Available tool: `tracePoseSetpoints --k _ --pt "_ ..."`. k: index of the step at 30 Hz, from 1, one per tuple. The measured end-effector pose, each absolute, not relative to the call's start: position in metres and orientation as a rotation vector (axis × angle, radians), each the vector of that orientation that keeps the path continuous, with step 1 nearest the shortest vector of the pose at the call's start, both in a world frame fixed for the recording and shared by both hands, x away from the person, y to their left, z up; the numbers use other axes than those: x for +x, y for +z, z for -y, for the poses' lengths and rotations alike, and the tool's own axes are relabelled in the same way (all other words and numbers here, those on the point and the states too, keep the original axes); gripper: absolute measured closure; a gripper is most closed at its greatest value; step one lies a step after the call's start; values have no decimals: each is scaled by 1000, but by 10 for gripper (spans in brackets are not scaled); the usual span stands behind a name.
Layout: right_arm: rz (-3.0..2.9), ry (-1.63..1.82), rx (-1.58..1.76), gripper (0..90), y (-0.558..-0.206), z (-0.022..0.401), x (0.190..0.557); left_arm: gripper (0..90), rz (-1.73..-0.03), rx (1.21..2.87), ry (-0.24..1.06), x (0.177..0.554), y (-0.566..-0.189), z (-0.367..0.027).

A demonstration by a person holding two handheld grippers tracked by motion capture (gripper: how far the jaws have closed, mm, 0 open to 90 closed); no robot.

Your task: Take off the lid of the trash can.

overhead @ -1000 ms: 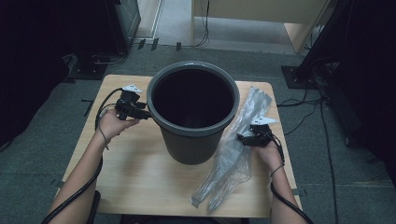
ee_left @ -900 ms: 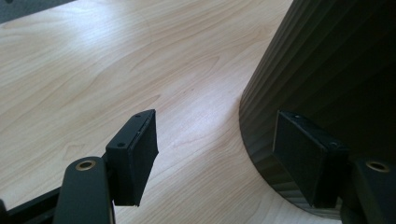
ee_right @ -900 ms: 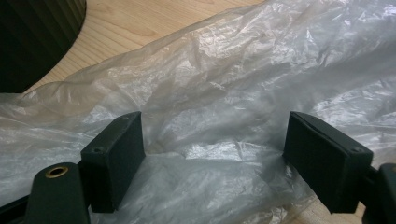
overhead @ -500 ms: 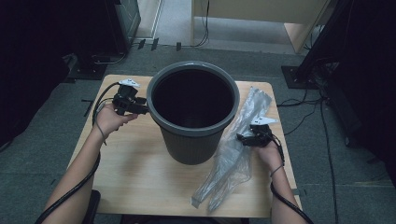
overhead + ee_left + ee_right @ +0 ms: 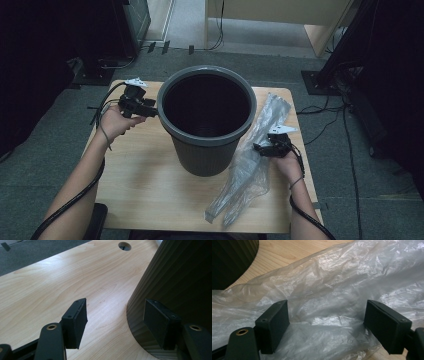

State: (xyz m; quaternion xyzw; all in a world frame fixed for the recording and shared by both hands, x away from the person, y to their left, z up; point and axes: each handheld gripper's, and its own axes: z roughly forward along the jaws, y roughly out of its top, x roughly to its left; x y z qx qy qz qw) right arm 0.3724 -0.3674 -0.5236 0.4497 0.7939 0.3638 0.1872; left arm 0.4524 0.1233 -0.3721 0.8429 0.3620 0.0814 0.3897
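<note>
Left forearm (image 5: 75,185) reaching in from the bottom edge, slanted up toward the left gripper (image 5: 150,111), held in the left hand (image 5: 116,122) with jaws pointing to the right. Jaws well apart, having just been closing a little, with nothing pressed between the pads (image 5: 77,320). Right hand (image 5: 289,162) lower on the other side, holding the right gripper (image 5: 259,148) pointed to the left, jaws standing wide apart, pads (image 5: 274,322) not pressing

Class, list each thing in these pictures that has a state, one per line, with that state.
Bin: upright, empty as far as visible.
Plastic bag: flat on the table, crumpled.
Left gripper: jaws open, beside the bin's wall.
Right gripper: jaws open over the bag.
</note>
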Motion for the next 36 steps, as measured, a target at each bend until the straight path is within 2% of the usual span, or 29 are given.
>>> tracePoseSetpoints --k 36 --pt "-2237 1026 1263 194 -524 367 372 360 -900 2141 204 458 -341 -120"
